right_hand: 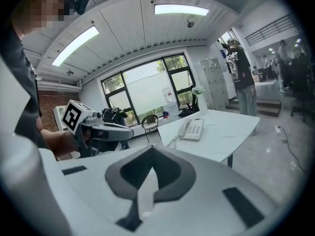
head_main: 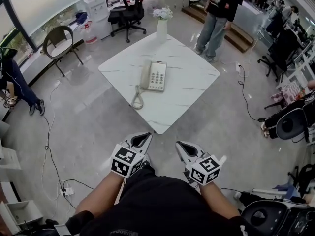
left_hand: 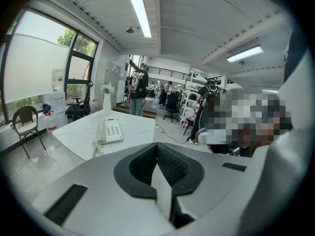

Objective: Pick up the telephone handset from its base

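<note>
Both grippers were shut and held nothing. Left gripper (head_main: 145,136) and right gripper (head_main: 179,144) hung side by side, near, not yet at the desk (head_main: 192,90). On the middle of the desk the handset (head_main: 145,74) lay on the left side of its base (head_main: 157,76). It looked light, hard and smooth, so it could slip. Its thin middle seemed best to grab. Its curly cord (head_main: 137,99) might tug. The desk was white and shiny. Far off stood a vase (head_main: 162,27), a chair (head_main: 60,42) and a person (head_main: 220,14).

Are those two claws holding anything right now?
Nothing. Both the left gripper and right gripper are shut and empty; the handset lies on its base.
</note>
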The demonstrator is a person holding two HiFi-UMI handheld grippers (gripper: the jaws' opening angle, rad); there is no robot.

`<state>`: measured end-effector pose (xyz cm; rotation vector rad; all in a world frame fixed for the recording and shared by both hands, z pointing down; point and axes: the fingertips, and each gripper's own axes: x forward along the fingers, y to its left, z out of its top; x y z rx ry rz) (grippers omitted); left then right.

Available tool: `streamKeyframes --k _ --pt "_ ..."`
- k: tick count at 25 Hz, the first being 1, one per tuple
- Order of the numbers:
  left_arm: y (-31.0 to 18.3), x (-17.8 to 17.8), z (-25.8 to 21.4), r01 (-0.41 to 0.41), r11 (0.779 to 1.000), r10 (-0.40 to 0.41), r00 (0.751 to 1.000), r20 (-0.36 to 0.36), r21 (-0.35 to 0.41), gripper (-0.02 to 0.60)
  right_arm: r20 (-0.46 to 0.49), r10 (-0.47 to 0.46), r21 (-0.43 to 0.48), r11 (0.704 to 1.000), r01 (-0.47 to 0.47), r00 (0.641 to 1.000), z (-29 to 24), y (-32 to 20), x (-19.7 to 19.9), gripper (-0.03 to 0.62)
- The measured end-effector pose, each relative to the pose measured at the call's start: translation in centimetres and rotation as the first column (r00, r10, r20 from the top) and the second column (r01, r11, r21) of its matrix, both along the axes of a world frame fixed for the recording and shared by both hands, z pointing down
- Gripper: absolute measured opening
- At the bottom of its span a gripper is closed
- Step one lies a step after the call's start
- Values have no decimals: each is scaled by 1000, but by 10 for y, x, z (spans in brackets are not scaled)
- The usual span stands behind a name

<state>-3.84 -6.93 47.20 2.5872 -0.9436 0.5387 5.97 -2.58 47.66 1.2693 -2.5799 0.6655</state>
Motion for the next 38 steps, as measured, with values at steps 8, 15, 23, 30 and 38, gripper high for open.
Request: streamKeyframes --k 8,15,23,30,38 --pt "-88 -32 7 -35 999 35 999 6 14 3 -19 51 16 999 -50 999 2 -87 -31 0" --pt "-136 -36 9 -95 995 95 996 -2 17 3 -46 105 -15 994 -105 993 14 -116 -37 0" --pt "-147 -27 12 -119 993 120 993 -17 15 3 -72 116 -19 993 -118 991 8 -140 -30 0" --pt "-161 -36 11 -45 998 47 998 -29 39 2 -82 52 -25 998 -54 995 17 -155 -34 0" --pt "-180 -49 9 98 994 -97 995 -29 39 2 -84 -66 2 998 66 994 7 -190 -36 0"
